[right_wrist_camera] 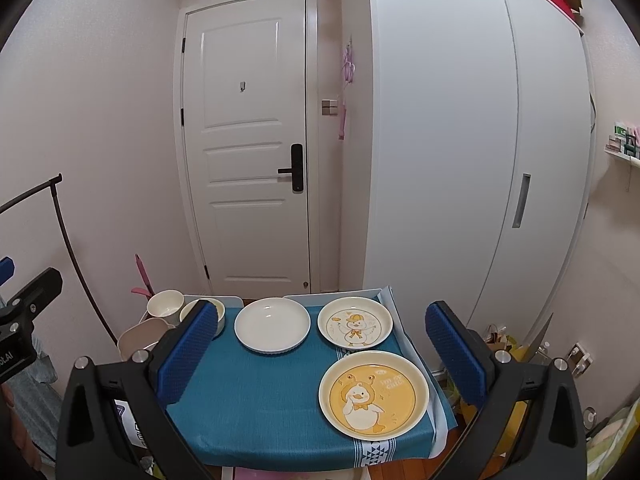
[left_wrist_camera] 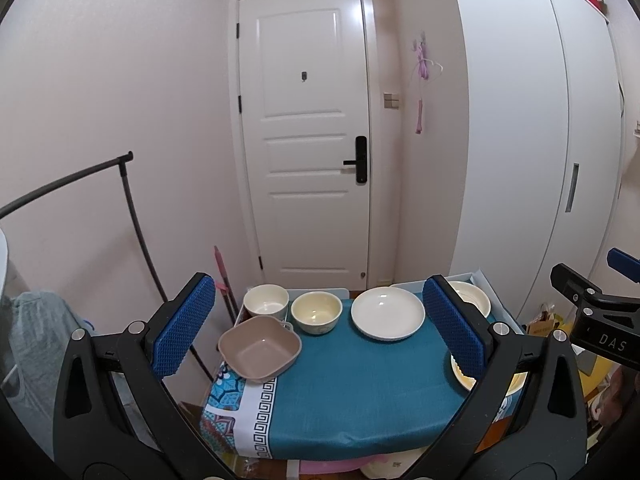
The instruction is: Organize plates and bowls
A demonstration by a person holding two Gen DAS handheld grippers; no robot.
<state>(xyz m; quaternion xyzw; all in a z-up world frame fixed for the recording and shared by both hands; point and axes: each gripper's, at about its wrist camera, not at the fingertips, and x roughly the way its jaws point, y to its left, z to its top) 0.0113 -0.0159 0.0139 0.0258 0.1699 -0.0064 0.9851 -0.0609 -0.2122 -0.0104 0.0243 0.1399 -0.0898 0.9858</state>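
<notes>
Left wrist view looks across a small table draped in a teal cloth, with a white wardrobe on the right and a white door beyond. On the cloth, by size: a plain white plate sits at the far middle, and the right wrist view shows a yellow duck plate at the near right edge with a white duck plate just behind it, near but apart. A square taupe bowl rests at the left edge, overhanging the cloth's border. Behind it stand two round bowls side by side — a pale yellow bowl and, furthest left, a white bowl.

Both tools hover above the near edge of the table, short of all the dishes. Left gripper has its blue pads spread wide apart and nothing between them. Right gripper is likewise spread wide and holds nothing — its left finger hides part of the pale yellow bowl from that camera.
</notes>
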